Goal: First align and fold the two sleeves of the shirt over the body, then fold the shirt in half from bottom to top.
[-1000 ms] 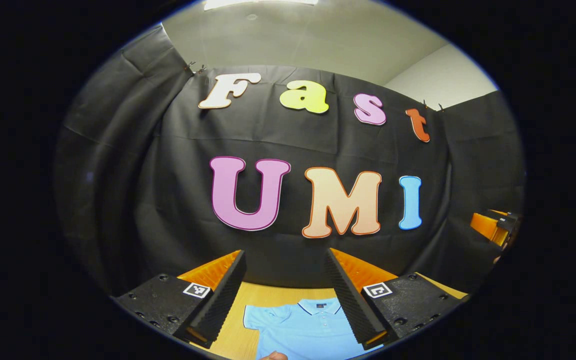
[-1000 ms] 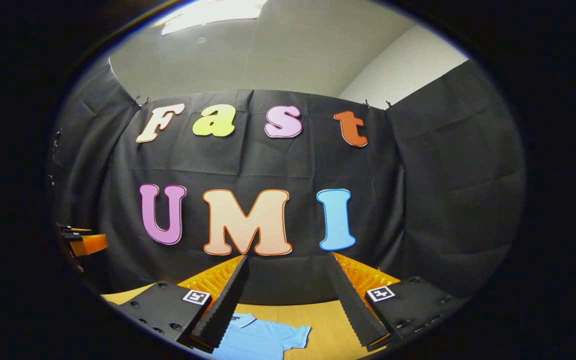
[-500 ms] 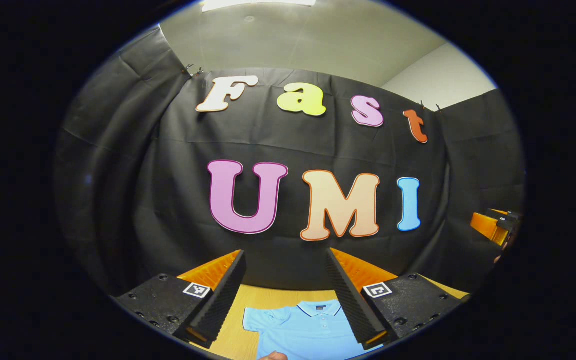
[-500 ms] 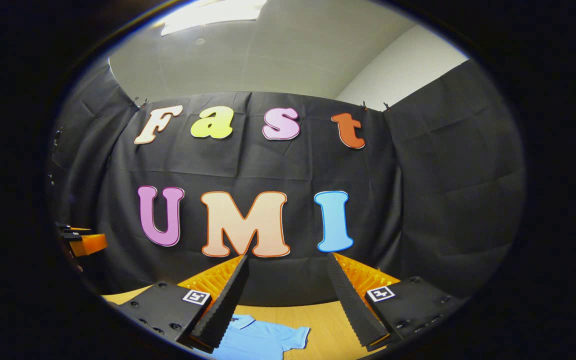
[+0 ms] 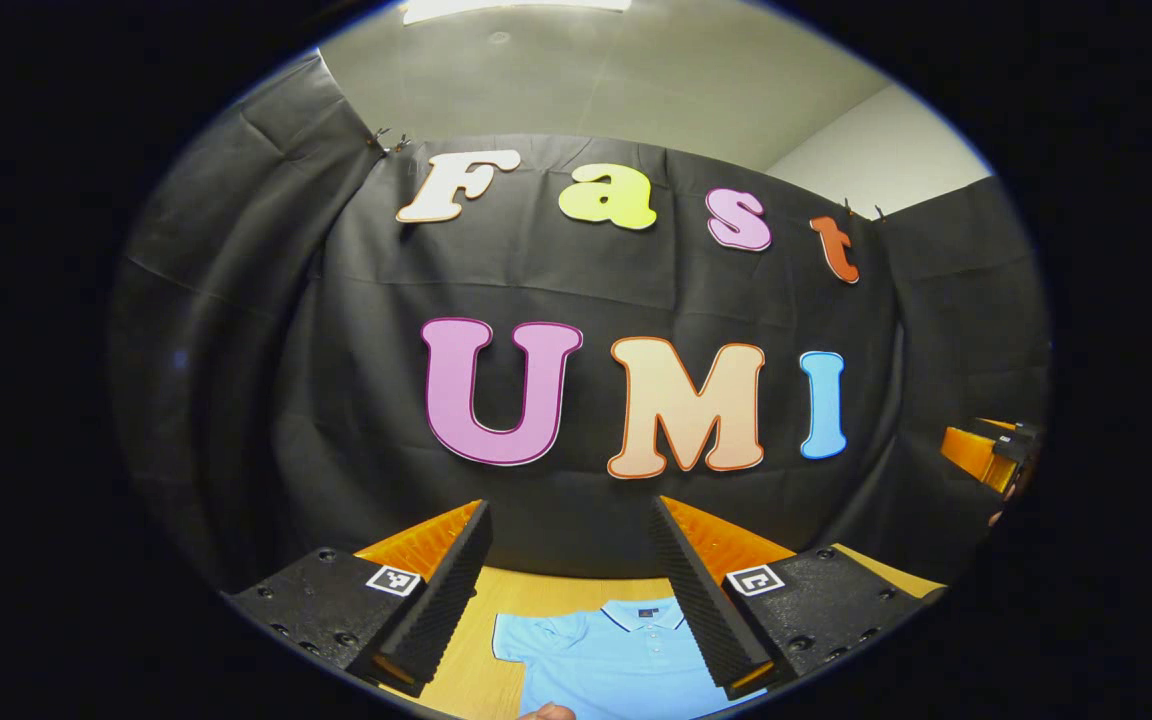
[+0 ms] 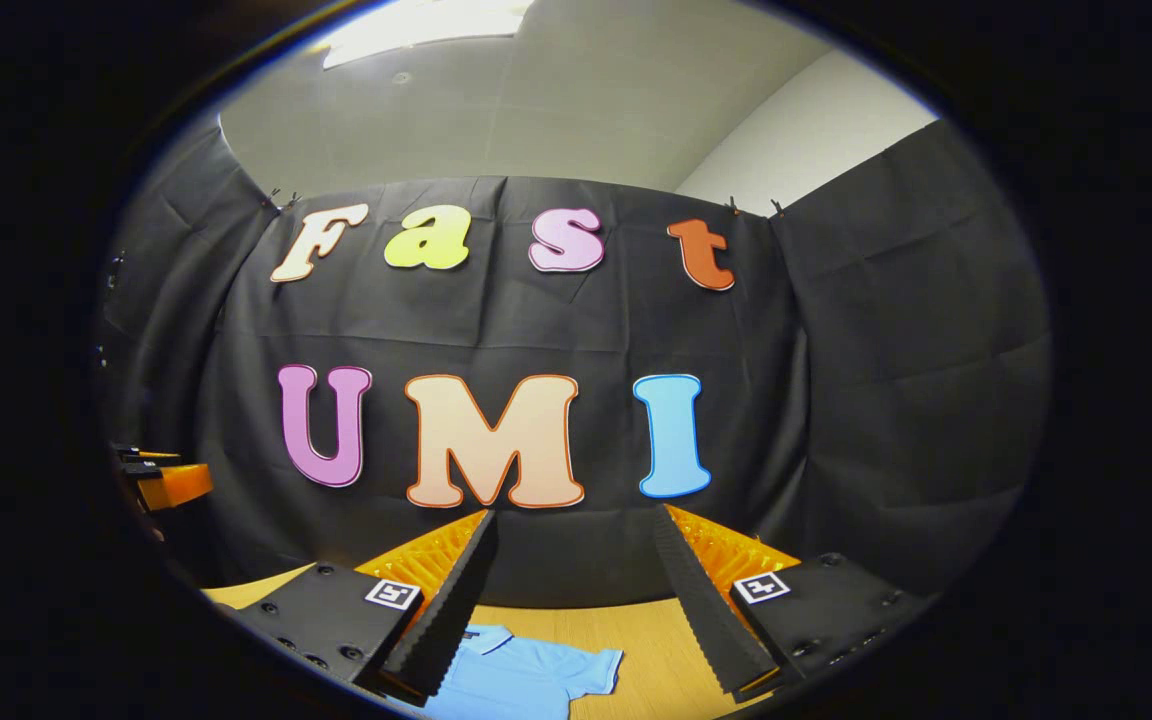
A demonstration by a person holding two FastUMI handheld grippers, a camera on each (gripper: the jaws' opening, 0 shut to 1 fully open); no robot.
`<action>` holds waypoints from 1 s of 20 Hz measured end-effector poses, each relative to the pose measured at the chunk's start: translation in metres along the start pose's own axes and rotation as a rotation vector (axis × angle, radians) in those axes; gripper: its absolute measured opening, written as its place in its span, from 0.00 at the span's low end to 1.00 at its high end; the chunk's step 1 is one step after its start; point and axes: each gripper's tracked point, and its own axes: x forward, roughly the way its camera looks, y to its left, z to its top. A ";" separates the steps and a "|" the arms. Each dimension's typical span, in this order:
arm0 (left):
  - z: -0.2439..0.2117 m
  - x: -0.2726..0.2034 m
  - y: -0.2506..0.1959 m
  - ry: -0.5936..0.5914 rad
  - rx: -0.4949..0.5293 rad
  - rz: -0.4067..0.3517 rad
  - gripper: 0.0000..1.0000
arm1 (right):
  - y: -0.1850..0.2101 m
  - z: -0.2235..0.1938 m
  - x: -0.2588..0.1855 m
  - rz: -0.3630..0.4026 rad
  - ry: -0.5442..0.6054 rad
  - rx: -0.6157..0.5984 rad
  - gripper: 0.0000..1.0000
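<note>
A wooden table point(image 5: 496, 590) is seen low in both views, and a light blue shirt point(image 5: 616, 655) is laid flat on it, collar toward the far wall, buttons up. In the left gripper view its left sleeve point(image 5: 526, 635) is spread out to the side; in the right gripper view the right sleeve point(image 6: 591, 668) is spread likewise. Neither sleeve is yet folded. The shirt is judged light, soft and limp, likely to sag and crease when lifted, so each sleeve is best pinched at its cuff edge and carried low across the body. The left gripper point(image 5: 568, 590) is held above the table, jaws apart and empty. The right gripper point(image 6: 576, 600) is held likewise, released, nothing between its fingers
</note>
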 end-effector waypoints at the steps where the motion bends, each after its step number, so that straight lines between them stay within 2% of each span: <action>1: 0.000 0.000 -0.001 -0.001 0.001 -0.001 0.94 | 0.000 -0.001 0.000 -0.001 0.001 -0.001 0.97; 7: -0.002 0.000 -0.008 0.001 0.002 -0.004 0.94 | -0.007 -0.018 0.008 0.005 0.024 -0.003 0.97; 10: -0.002 -0.003 -0.011 -0.004 0.004 0.036 0.93 | -0.015 -0.043 0.022 0.025 0.046 -0.035 0.98; 15: -0.007 -0.025 -0.013 -0.010 0.020 0.123 0.94 | -0.030 -0.139 0.051 0.073 0.189 -0.044 0.99; 20: -0.012 -0.039 -0.006 0.021 0.045 0.174 0.93 | -0.043 -0.245 0.084 0.046 0.390 -0.031 0.99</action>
